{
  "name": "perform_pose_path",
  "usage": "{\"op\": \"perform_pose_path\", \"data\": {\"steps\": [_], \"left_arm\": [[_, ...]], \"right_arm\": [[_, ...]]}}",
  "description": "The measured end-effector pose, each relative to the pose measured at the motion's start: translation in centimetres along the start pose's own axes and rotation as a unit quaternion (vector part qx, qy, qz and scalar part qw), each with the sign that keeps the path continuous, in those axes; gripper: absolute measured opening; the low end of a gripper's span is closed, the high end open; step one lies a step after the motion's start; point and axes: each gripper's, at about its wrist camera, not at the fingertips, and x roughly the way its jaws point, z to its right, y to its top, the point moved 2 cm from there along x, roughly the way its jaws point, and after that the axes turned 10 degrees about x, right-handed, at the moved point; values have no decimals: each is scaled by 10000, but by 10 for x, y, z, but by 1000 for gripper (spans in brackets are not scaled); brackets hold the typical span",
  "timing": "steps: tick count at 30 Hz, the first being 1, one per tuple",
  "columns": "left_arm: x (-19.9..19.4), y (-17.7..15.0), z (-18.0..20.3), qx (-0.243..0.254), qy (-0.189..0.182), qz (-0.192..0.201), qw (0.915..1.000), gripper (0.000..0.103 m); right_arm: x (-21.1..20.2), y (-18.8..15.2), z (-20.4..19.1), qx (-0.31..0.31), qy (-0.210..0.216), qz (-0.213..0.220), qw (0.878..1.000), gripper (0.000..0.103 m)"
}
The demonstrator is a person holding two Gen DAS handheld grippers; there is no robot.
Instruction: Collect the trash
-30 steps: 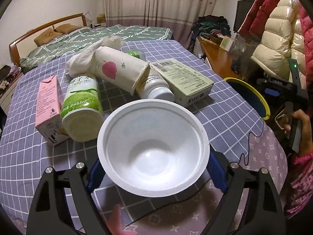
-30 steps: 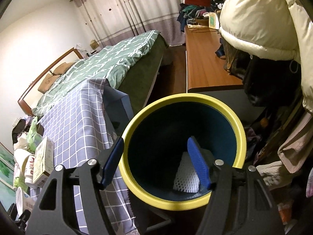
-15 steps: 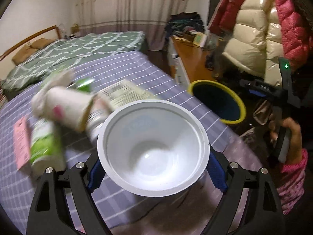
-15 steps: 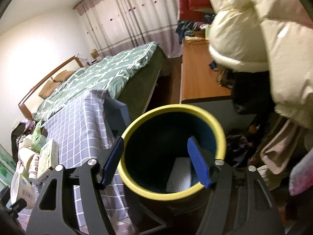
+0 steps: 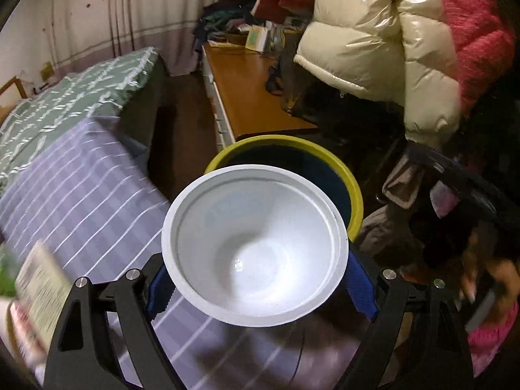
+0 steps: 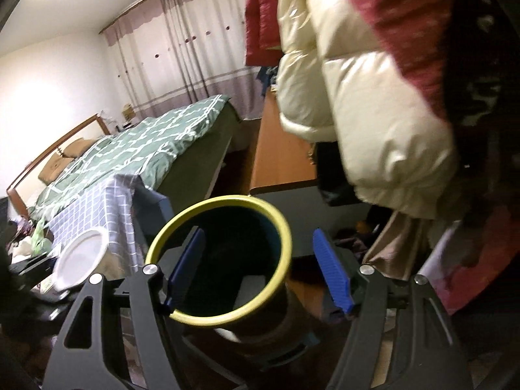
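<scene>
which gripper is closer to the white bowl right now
Left. The left gripper has the white bowl clamped between its jaws, by the yellow-rimmed bin. The right gripper is off to the side, open and empty at the bin.

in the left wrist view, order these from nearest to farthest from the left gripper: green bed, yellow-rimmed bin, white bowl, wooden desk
1. white bowl, clamped in the left gripper
2. yellow-rimmed bin, just beyond the bowl
3. wooden desk, behind the bin
4. green bed, far left; roughly level with the desk, too close to call
</scene>
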Motion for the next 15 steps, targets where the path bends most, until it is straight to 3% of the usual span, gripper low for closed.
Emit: {"op": "perform_pose_path", "data": {"steps": [8,15], "left_arm": [[68,50,-1,-129,-125,-155,9997,87],[64,49,-15,-418,-156,-158,9989,93]], "right_arm": [[3,-2,18,101,-129,-92,9998,69],[3,-6,11,31,-40,-147,9999,69]]}}
